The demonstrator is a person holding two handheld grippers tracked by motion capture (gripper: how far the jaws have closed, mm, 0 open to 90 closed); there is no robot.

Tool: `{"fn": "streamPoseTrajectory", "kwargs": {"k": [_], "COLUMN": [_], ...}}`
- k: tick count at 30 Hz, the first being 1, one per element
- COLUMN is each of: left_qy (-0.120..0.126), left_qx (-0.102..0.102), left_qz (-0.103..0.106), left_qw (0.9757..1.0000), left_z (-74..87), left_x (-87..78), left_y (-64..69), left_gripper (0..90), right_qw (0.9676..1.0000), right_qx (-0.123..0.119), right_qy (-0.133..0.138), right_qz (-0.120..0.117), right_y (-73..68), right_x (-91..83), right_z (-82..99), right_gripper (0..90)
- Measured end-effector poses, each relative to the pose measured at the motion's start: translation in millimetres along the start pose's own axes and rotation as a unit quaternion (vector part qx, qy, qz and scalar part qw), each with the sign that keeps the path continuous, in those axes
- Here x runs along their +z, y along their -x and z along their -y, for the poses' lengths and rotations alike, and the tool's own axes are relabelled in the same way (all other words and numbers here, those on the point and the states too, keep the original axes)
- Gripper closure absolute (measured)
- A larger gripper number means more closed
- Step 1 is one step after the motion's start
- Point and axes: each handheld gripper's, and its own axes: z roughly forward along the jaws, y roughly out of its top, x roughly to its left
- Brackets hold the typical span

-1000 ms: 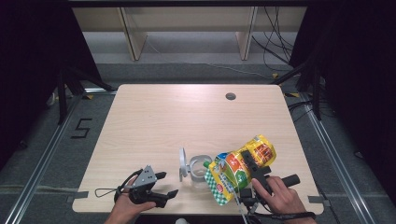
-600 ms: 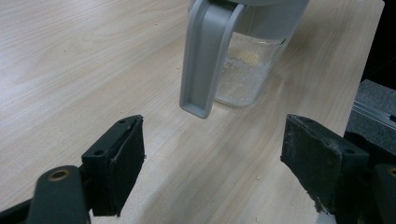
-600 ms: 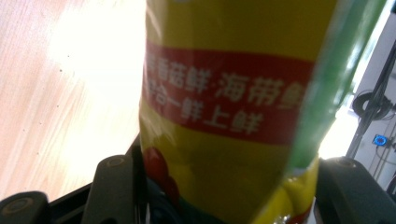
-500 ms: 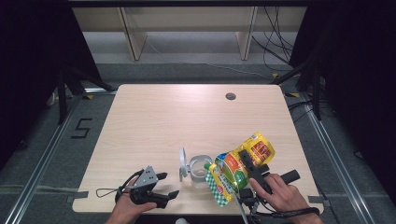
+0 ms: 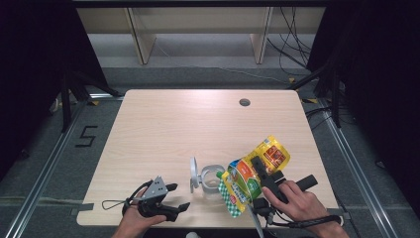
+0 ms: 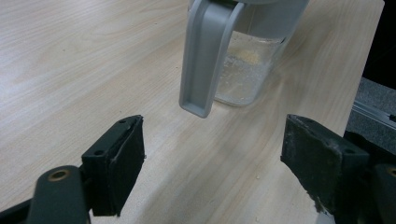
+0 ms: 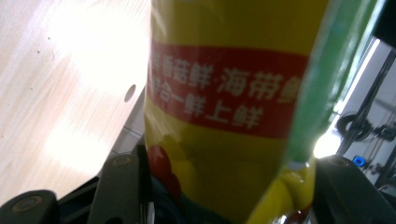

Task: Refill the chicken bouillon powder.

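Observation:
A yellow and green pouch (image 5: 250,176) with a red label band hangs tilted, its lower end over a clear jar (image 5: 212,179) near the table's front edge. My right gripper (image 5: 253,166) is shut on the pouch (image 7: 224,93); its jaws have just been closing on it. The jar's grey flip lid (image 5: 193,174) stands open on its left side. My left gripper (image 5: 179,197) rests open at the front left and points at the jar (image 6: 243,70), with nothing between its pads (image 6: 116,163). Pale grains lie in the jar's bottom.
The light wooden table (image 5: 173,129) has a round cable hole (image 5: 244,102) at the back right. Shelving legs stand beyond the far edge. The jar and both hands sit close to the front edge.
The pouch and my right gripper have shifted only slightly over the jar. The left gripper and the jar stay where they were.

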Motion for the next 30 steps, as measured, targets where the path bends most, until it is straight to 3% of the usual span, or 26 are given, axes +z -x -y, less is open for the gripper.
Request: {"fn": "streamPoseTrajectory", "kwargs": {"k": [4,5,6,13,14,15,16,21,22,24,25,29,30], "left_qy": [0.015,0.006,0.015,0.014,0.007,0.008,0.008,0.007,0.008,0.006,0.012,0.014,0.016], "left_qx": [-0.009,-0.004,0.003,0.002,0.009,-0.007,-0.005,-0.003,0.008,0.008,-0.01,0.004,-0.009], "left_qz": [0.002,0.005,0.005,0.005,0.004,0.006,0.006,0.004,0.003,0.004,0.006,-0.001,0.001], "left_qw": [0.9998,1.0,0.9999,0.9999,0.9999,0.9999,0.9999,1.0,0.9999,0.9999,0.9999,0.9999,0.9998], "left_z": [0.5,-0.4,-0.7,-0.7,-0.9,-0.3,-0.4,-0.5,-1.0,-1.1,-0.5,-1.1,-0.4], "left_x": [1.5,-0.4,0.1,0.1,-0.6,0.1,0.0,-0.3,-0.5,-0.6,0.3,-0.7,-0.5], "left_y": [1.4,0.4,0.1,-0.1,-1.0,0.9,1.0,0.4,-1.0,-0.9,1.6,0.6,1.9], "left_gripper": [20.8,20.8,20.7,20.8,20.8,20.8,20.8,20.8,20.8,20.8,20.8,20.8,20.8], "right_qw": [0.9996,0.9996,0.9996,0.9997,0.9991,0.9997,0.9991,0.9989,0.9988,0.9987,0.9986,0.9984,0.9983], "right_qx": [-0.027,-0.029,-0.027,-0.025,-0.043,-0.026,-0.042,-0.045,-0.048,-0.05,-0.052,-0.057,-0.057], "right_qy": [0.005,0.002,0.002,0.002,0.007,0.002,0.007,0.008,0.008,0.01,0.01,0.01,0.01], "right_qz": [-0.002,0.005,0.004,-0.002,-0.001,-0.002,0.0,0.006,0.006,0.001,0.0,0.002,0.003], "right_y": [3.7,3.3,3.0,3.3,5.7,3.1,5.7,6.2,6.5,7.9,8.5,9.2,9.4], "right_x": [1.7,1.6,1.7,2.3,2.6,1.9,2.4,2.6,2.6,2.9,2.8,2.7,2.3], "right_z": [-0.1,-0.3,-0.2,0.9,0.6,1.4,1.4,2.5,2.4,2.3,2.2,1.9,2.2], "right_gripper": [48.5,48.5,48.5,50.1,50.3,50.4,50.7,51.0,51.0,51.0,51.1,51.1,51.1]}}
